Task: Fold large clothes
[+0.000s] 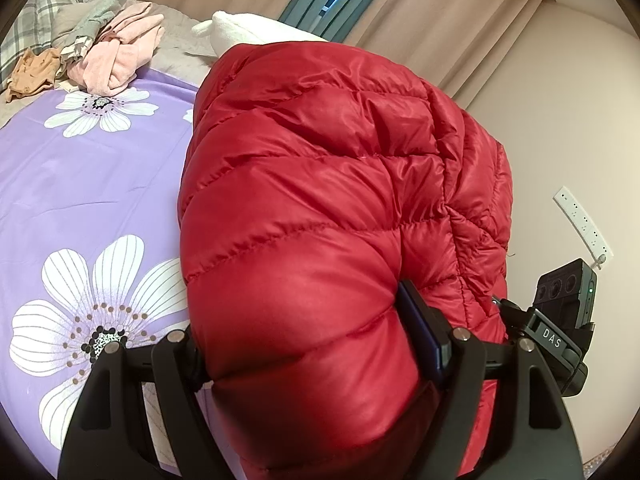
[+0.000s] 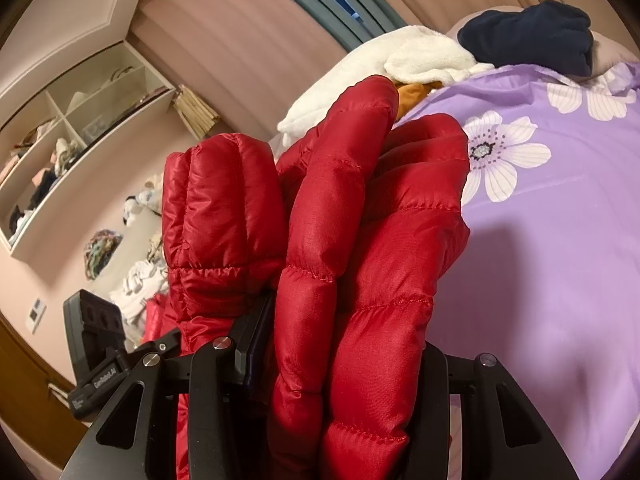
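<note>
Nearest the lens, my left gripper is clamping a fat roll of the red down jacket, jaws standing wide because the padding is filling the whole gap. My right gripper is pinching a narrower bunch of the same jacket, its jaws closer together and pressing on quilted folds. I am holding the jacket up off the purple flowered bedspread, at the near edge of the bed, so I judge I am mid-lift, about to spread it out flat before any fold is made. The next move is calling for both hands drawing apart and lowering together so the shell opens without twisting. The jacket is looking glossy, puffy and stitched in bands, bunching thickly and likely slipping under light grip.
</note>
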The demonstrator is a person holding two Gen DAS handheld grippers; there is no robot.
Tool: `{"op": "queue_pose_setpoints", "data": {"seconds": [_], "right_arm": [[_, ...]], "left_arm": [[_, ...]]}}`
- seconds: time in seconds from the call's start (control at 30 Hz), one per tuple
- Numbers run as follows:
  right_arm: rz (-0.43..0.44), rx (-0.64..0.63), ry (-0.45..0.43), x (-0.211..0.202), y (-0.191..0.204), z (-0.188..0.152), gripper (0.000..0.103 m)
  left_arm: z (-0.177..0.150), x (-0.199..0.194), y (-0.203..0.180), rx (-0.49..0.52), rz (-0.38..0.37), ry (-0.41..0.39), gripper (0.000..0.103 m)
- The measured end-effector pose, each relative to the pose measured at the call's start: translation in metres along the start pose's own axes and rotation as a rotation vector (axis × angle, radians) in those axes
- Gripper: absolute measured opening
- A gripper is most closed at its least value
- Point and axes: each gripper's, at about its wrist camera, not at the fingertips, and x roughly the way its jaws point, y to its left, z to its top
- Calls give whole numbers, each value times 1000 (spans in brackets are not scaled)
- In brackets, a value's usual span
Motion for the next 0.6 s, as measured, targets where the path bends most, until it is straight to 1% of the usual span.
{"op": "queue_pose_setpoints", "data": {"seconds": [0.6], "right_arm": [[-5, 13, 3, 3, 1, 1, 46]], "left_arm": [[4, 11, 4, 6, 15, 18, 78]]}}
